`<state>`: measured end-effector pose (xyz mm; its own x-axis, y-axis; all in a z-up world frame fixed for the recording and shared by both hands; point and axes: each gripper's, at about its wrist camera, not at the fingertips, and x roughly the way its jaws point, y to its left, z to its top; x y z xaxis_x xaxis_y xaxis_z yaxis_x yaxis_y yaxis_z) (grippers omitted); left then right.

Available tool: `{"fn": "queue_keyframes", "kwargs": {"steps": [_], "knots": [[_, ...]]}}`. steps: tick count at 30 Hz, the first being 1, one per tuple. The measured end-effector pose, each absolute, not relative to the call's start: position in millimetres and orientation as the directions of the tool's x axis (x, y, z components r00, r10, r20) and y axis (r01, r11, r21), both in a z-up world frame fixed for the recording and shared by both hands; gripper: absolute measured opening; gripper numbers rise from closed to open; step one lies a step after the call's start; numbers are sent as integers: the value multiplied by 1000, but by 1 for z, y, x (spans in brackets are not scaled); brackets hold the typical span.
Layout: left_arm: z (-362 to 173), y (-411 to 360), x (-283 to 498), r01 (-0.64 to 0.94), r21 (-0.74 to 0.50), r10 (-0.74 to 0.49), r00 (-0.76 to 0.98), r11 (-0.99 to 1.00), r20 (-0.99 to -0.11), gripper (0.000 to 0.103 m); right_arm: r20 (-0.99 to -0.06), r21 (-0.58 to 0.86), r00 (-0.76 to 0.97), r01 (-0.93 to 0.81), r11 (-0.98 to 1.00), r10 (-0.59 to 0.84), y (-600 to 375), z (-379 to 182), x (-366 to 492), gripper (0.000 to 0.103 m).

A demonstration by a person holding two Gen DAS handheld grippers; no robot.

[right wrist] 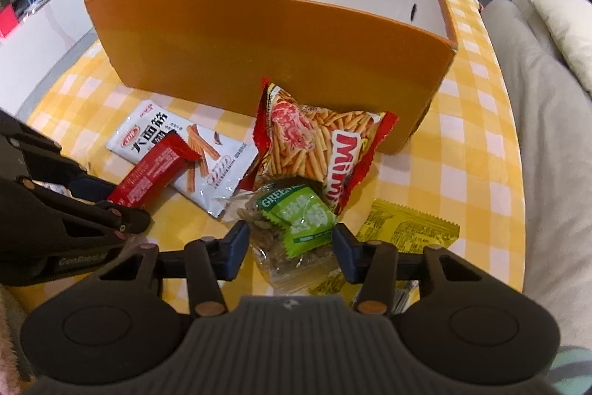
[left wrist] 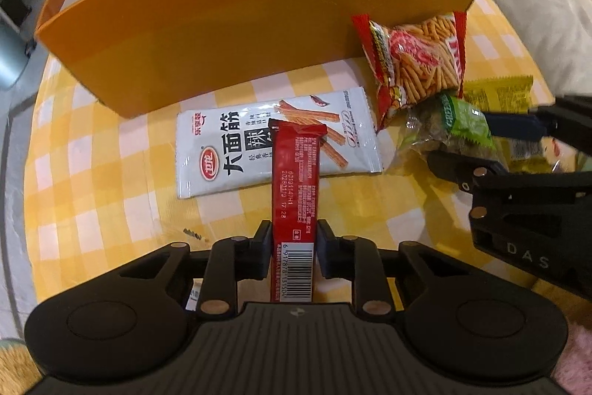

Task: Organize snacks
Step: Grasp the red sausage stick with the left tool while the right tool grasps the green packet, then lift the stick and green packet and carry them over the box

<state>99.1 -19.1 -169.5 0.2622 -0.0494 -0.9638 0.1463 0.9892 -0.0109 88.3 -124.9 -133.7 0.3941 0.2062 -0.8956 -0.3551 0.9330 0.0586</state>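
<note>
My left gripper (left wrist: 293,243) is shut on a long red snack bar (left wrist: 296,187), held a little above the table; the bar also shows in the right wrist view (right wrist: 151,176). My right gripper (right wrist: 290,243) is open, its fingers on either side of a clear packet with a green label (right wrist: 296,228), not closed on it. That packet also shows in the left wrist view (left wrist: 444,132). A white spicy-strip pouch (left wrist: 273,143) lies flat under the bar. A red Mimi stick-snack bag (right wrist: 314,143) leans on the orange box (right wrist: 259,50).
A yellow sachet (right wrist: 410,224) lies at the right of the green packet. The orange box is open-topped with white inner walls and stands at the back of the yellow checked tablecloth (right wrist: 477,154). A grey sofa (right wrist: 547,136) runs along the right.
</note>
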Motion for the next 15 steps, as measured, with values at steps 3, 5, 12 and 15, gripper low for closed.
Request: {"fn": "queue_keyframes", "kwargs": {"steps": [3,5,12,15], "knots": [[-166,-12,96,124,-36,-69,268,992,-961,27,-893,132,374,-311,941,249,-133,-131,91,46],[-163,-10,95,114,-46,-76,275,992,-959,27,-889,191,359,-275,942,284,-140,-130,92,46],[-150,1,91,102,-65,-94,308,993,-947,27,-870,304,340,-201,931,357,-151,-123,89,45],[-142,-1,89,102,-71,-101,326,992,-940,27,-857,335,348,-182,925,379,-154,-117,86,44]]}}
